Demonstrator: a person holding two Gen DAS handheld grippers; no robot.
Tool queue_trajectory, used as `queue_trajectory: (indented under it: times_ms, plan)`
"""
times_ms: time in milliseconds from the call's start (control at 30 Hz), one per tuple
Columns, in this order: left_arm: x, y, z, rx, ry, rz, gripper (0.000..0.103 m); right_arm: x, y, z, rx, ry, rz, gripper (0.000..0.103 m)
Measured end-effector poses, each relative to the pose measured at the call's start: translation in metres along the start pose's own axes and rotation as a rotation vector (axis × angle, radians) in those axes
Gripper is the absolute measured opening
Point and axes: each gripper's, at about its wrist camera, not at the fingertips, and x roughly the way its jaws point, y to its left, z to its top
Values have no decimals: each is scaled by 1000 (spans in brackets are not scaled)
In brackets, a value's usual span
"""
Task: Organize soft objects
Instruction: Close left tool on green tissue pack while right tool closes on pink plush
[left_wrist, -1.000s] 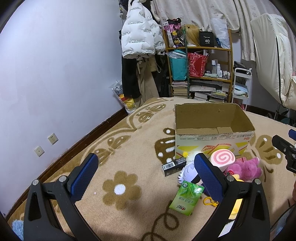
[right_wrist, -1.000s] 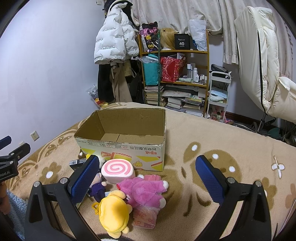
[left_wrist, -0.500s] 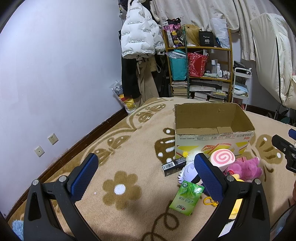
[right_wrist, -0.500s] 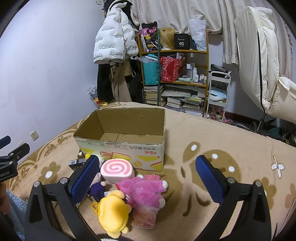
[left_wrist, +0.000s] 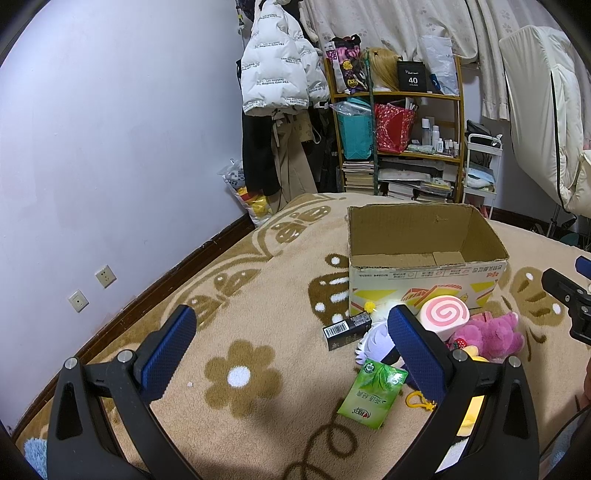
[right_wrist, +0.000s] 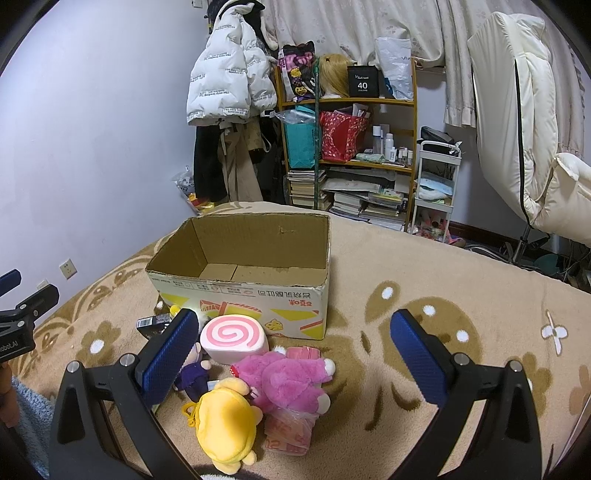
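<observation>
An open, empty cardboard box (right_wrist: 255, 295) (left_wrist: 424, 273) stands on the beige flowered blanket. In front of it lie a pink swirl-roll cushion (right_wrist: 233, 338) (left_wrist: 445, 317), a pink plush bear (right_wrist: 288, 376) (left_wrist: 491, 334), a yellow plush (right_wrist: 225, 424) and a small purple-and-white doll (right_wrist: 194, 373) (left_wrist: 375, 341). My right gripper (right_wrist: 291, 354) is open above the plush pile, touching nothing. My left gripper (left_wrist: 291, 350) is open and empty, left of the pile.
A green packet (left_wrist: 371, 395), a black barcode box (left_wrist: 345, 328), a yellow clip (left_wrist: 419, 398) and a pink plastic bag (right_wrist: 291, 430) lie among the toys. A cluttered shelf (right_wrist: 347, 158), hanging coats (right_wrist: 229, 110) and a white chair (right_wrist: 528, 147) stand behind.
</observation>
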Motion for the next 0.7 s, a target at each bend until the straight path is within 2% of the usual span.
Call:
queue_trajectory:
  times_ms: [233, 500, 700]
  plan:
    - [6, -6, -4, 21, 41, -18, 102, 3, -3, -1, -1, 19, 1, 103]
    - [27, -20, -1, 69, 156, -86, 102, 19, -10, -5, 44, 72, 11, 103]
    - [47, -36, -4, 110, 235, -110, 102, 41, -11, -8, 87, 152, 2, 103]
